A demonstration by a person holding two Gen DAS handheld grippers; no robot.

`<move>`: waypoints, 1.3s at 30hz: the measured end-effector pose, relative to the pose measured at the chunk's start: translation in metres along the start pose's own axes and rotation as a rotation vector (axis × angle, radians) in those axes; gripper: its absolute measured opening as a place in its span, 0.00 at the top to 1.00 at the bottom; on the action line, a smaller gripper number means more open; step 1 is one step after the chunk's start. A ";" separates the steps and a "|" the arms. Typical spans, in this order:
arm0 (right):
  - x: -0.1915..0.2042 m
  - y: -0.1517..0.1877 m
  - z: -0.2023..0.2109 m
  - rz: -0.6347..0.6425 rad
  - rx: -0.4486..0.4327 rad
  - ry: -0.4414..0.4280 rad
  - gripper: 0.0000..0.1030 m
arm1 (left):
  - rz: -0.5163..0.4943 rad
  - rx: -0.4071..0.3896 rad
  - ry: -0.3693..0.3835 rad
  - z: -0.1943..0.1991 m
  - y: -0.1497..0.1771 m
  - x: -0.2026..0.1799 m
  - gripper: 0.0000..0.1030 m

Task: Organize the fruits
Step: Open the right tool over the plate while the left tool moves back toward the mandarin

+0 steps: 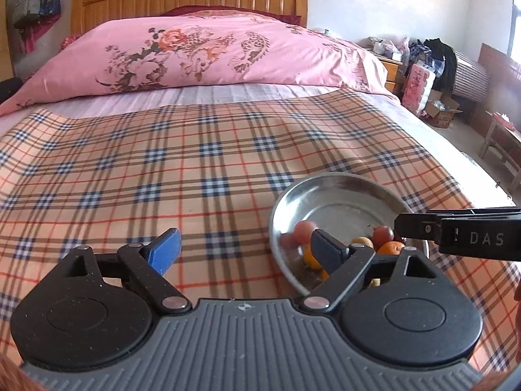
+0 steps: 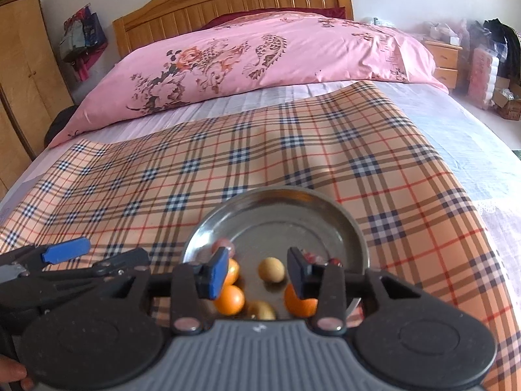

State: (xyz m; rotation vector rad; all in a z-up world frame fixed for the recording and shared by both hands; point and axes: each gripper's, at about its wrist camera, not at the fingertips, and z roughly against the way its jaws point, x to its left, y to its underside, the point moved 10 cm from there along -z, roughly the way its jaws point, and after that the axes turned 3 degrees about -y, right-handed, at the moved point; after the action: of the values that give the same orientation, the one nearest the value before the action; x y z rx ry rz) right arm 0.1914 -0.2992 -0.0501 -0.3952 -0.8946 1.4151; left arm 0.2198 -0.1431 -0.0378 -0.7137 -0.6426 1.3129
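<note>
A round steel dish (image 1: 325,192) (image 2: 276,198) lies on the plaid cloth on the bed. It holds several small fruits: oranges (image 2: 230,299), a larger orange (image 2: 301,304), tan round fruits (image 2: 271,269) and red ones (image 1: 383,234). My left gripper (image 1: 244,254) is open and empty over the cloth, left of the dish, its right finger over the dish rim. My right gripper (image 2: 257,272) is open and empty just above the near part of the dish, fingers either side of a tan fruit. It also shows at the right of the left wrist view (image 1: 456,234).
The plaid cloth (image 1: 162,163) covers the near half of the bed. A pink floral quilt (image 1: 202,52) lies behind it below a wooden headboard. A wardrobe (image 2: 22,75) stands at the left. A nightstand (image 2: 444,58), boxes and clutter stand at the right of the bed.
</note>
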 end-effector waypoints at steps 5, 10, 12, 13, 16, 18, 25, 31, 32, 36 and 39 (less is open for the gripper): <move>0.015 0.006 0.002 0.021 0.009 -0.015 0.61 | 0.016 -0.006 -0.012 0.010 0.005 0.014 0.00; 0.033 0.010 0.002 0.045 0.018 -0.037 0.61 | 0.036 -0.011 -0.028 0.016 0.008 0.030 0.00; 0.039 0.011 0.002 0.054 0.020 -0.040 0.60 | 0.046 -0.014 -0.035 0.018 0.010 0.037 0.00; 0.042 0.011 0.001 0.056 0.023 -0.046 0.60 | 0.050 -0.014 -0.037 0.020 0.011 0.039 0.00; 0.053 0.014 0.000 0.062 0.031 -0.062 0.60 | 0.059 -0.017 -0.049 0.021 0.013 0.049 0.00; 0.060 0.017 -0.002 0.070 0.035 -0.068 0.60 | 0.064 -0.015 -0.058 0.022 0.016 0.056 0.00; 0.081 0.026 -0.006 0.091 0.049 -0.091 0.56 | 0.088 -0.007 -0.088 0.026 0.029 0.080 0.00; 0.100 0.031 -0.010 0.112 0.060 -0.111 0.54 | 0.113 -0.005 -0.104 0.032 0.036 0.097 0.00; 0.102 0.032 -0.010 0.114 0.061 -0.114 0.54 | 0.114 -0.004 -0.106 0.032 0.038 0.100 0.00; 0.113 0.035 -0.012 0.130 0.067 -0.124 0.53 | 0.125 -0.001 -0.115 0.033 0.042 0.108 0.00; 0.118 0.037 -0.013 0.133 0.072 -0.128 0.53 | 0.133 -0.001 -0.120 0.036 0.045 0.115 0.00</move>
State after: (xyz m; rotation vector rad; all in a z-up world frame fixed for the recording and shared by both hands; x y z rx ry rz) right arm 0.1656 -0.1772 -0.0503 -0.3164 -0.9315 1.6046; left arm 0.1815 -0.0211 -0.0475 -0.6914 -0.7020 1.4869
